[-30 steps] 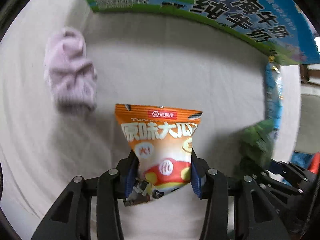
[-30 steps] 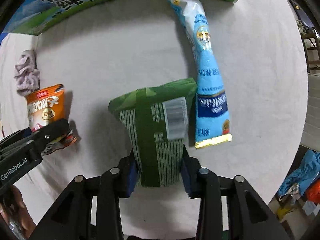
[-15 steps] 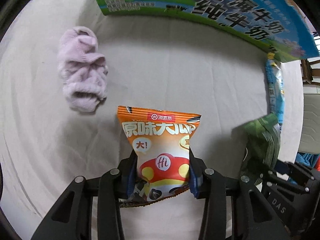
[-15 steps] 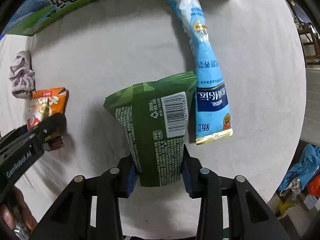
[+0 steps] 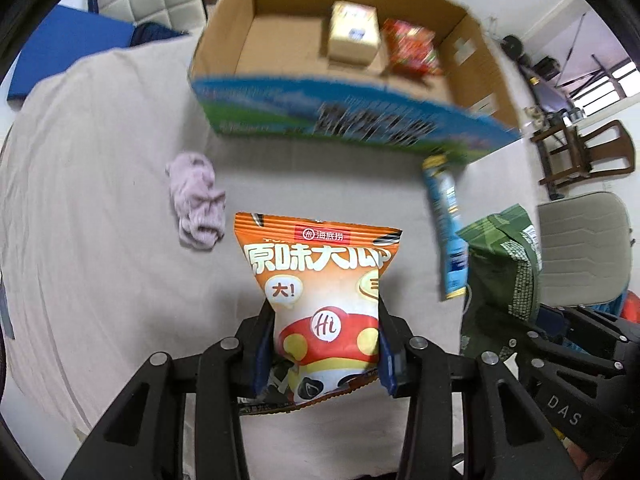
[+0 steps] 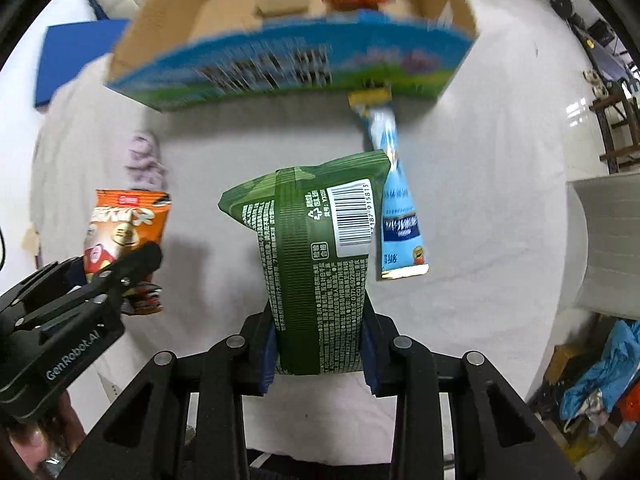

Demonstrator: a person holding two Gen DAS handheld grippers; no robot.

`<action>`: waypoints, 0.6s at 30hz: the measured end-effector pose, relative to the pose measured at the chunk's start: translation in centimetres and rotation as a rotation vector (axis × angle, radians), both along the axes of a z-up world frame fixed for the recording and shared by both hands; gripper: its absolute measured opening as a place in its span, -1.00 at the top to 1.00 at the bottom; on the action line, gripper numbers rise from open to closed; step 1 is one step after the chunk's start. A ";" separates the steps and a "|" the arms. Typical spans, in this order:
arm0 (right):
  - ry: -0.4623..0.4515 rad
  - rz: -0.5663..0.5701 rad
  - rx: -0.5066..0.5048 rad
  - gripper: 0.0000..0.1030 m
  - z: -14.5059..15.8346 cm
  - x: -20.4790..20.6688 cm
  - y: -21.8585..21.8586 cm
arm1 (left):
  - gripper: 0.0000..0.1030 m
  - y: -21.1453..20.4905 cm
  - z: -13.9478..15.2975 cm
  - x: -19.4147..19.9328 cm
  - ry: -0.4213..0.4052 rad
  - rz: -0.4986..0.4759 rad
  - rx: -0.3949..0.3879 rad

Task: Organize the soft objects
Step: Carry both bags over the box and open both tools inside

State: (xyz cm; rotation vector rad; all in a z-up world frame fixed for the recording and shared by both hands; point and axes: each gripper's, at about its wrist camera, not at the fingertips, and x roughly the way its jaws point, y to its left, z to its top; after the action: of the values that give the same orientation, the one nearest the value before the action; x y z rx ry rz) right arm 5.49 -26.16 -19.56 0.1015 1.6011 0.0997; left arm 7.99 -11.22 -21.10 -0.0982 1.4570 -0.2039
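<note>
My left gripper (image 5: 324,344) is shut on an orange snack bag (image 5: 320,280) and holds it above the cloth-covered table. My right gripper (image 6: 318,344) is shut on a green snack bag (image 6: 316,248), also lifted. Each bag shows in the other view: the orange bag (image 6: 124,224) at the left, the green bag (image 5: 504,256) at the right. An open cardboard box (image 5: 344,60) with blue-green printed sides stands ahead; inside lie a beige packet (image 5: 354,32) and a red packet (image 5: 412,46).
A crumpled pink cloth (image 5: 196,200) lies left of the orange bag. A long blue packet (image 6: 394,200) lies in front of the box's right corner. The table wears a pale cloth (image 5: 100,200). Chairs and clutter stand beyond the right edge.
Both grippers have risen and tilted up with their bags held. The box's inside and the room beyond have come into view.
</note>
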 end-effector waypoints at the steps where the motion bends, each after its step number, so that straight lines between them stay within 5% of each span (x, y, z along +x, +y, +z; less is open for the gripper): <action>1: -0.019 0.004 0.006 0.31 1.4 -0.1 0.1 | 0.25 0.3 0.8 0.2 -0.014 -0.002 -0.009; 10: -0.124 -0.011 0.033 0.32 7.9 1.0 -1.4 | 0.25 2.3 6.2 3.1 -0.109 -0.015 -0.055; 18: -0.172 -0.041 0.085 0.32 8.6 4.1 -1.9 | 0.25 2.0 7.6 8.1 -0.148 -0.019 -0.080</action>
State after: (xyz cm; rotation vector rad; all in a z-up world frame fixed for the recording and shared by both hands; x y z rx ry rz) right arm 9.59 -28.02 -10.98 0.1866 1.4225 0.1410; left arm 16.11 -9.24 -13.47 -0.1318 1.3034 -0.2791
